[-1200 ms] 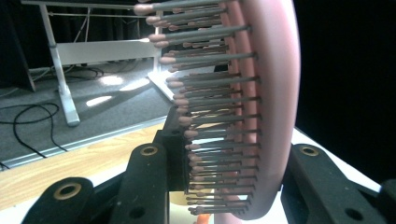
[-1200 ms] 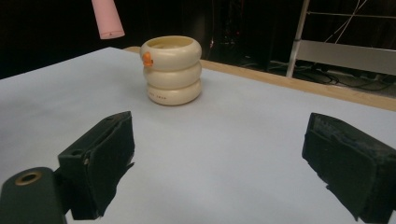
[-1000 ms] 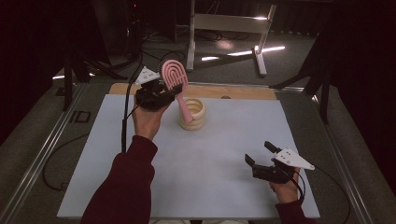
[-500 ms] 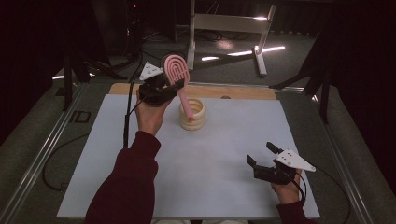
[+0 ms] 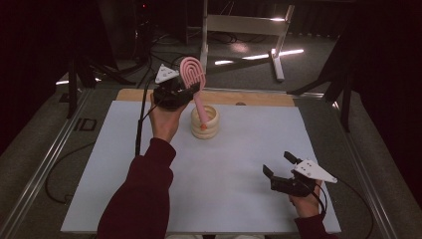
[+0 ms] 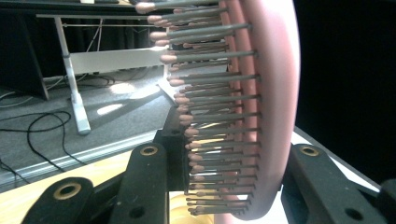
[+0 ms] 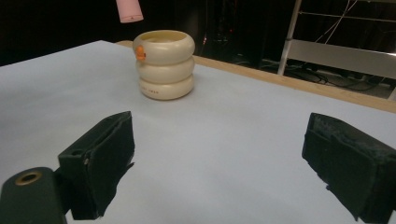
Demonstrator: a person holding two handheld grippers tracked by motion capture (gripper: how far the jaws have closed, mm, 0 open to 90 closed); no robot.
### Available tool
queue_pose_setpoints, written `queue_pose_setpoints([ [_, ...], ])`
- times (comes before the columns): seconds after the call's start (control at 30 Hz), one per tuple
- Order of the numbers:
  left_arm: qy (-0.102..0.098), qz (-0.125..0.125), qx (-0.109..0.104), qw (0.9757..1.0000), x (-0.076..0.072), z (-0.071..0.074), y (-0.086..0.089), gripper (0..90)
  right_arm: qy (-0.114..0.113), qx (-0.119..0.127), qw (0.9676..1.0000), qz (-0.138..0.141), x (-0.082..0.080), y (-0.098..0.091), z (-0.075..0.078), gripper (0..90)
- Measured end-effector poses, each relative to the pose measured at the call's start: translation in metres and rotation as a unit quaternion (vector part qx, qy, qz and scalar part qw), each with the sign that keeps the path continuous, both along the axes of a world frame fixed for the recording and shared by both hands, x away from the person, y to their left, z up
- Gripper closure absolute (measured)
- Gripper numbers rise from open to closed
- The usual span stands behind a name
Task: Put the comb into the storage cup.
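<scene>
Since 1 s ago the left hand-held gripper (image 5: 185, 89) has carried the pink hairbrush (image 5: 193, 74) more upright, handle over the cream holder (image 5: 204, 122), prob. to drop it in.

Left gripper view: jaws clamped on brush head (image 6: 261, 107), bristles facing left.

Right gripper view: right hand-held gripper (image 7: 219, 154) jaws apart, empty, idle above table (image 7: 224, 126); handle tip hangs just above holder (image 7: 164, 65).

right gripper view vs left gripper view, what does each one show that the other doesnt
Right gripper view alone: the cream ribbed cup whole, standing on the white table mat, an orange mark on its top ring, the brush's pink handle tip hanging above and left of its rim, and the right gripper open. Left gripper view alone: the pink hairbrush head with its bristles, clamped in the left gripper. Both: the white metal frame on the floor behind.
</scene>
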State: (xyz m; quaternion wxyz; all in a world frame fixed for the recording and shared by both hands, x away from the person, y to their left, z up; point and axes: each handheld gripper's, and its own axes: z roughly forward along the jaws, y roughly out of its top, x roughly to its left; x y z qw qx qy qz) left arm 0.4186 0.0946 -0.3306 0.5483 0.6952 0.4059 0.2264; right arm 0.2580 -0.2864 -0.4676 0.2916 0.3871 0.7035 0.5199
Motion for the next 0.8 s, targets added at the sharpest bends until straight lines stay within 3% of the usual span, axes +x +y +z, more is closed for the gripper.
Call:
queue_pose_setpoints([
  [0.8, -0.005, 0.026, 0.008, 0.9996, 0.013, -0.008, -0.004, 64.4, -0.004, 0.009, 1.0, -0.001, 0.0, -0.001, 0.003, 9.3],
])
